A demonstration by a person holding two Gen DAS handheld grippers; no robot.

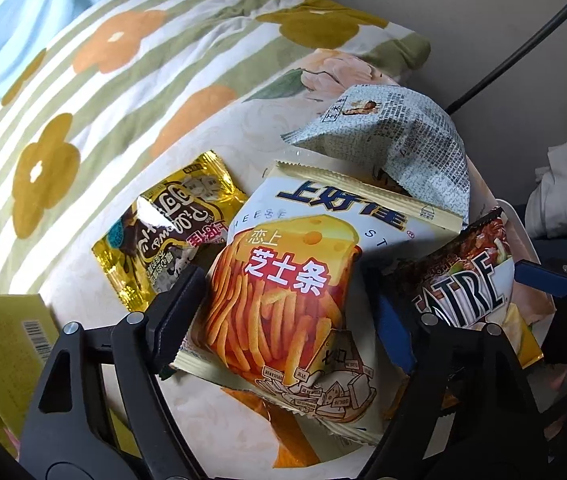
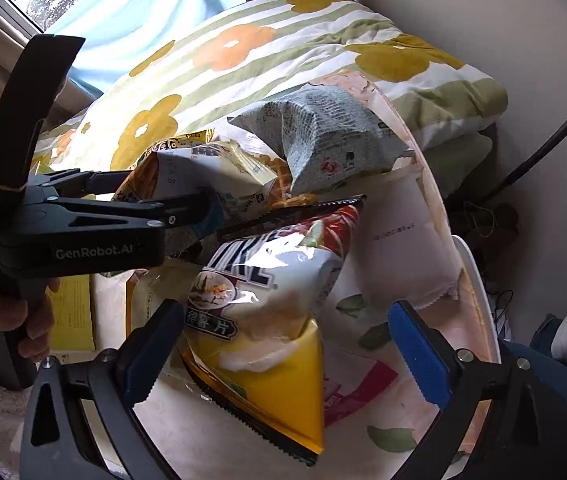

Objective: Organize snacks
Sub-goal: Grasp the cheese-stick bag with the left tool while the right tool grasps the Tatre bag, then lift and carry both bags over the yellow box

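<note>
A cheese-stick bag (image 1: 283,276) lies between the fingers of my left gripper (image 1: 283,304), whose jaws stand wide on either side of it. The same bag (image 2: 203,176) shows in the right wrist view with my left gripper (image 2: 187,216) at it. A yellow and dark chip bag (image 2: 267,320) lies between the fingers of my right gripper (image 2: 287,344), which is open; it also shows in the left wrist view (image 1: 467,280). A grey newspaper-print bag (image 1: 395,144) (image 2: 323,136) leans behind them. A gold Pillows packet (image 1: 167,232) lies to the left.
The snacks lie on a round floral table (image 2: 403,400) (image 1: 83,288). A striped flowered pillow (image 1: 103,80) (image 2: 283,48) lies behind it. A white pouch (image 2: 403,240) and a pink packet (image 2: 355,388) lie on the table's right. A yellow box (image 1: 7,344) sits at left.
</note>
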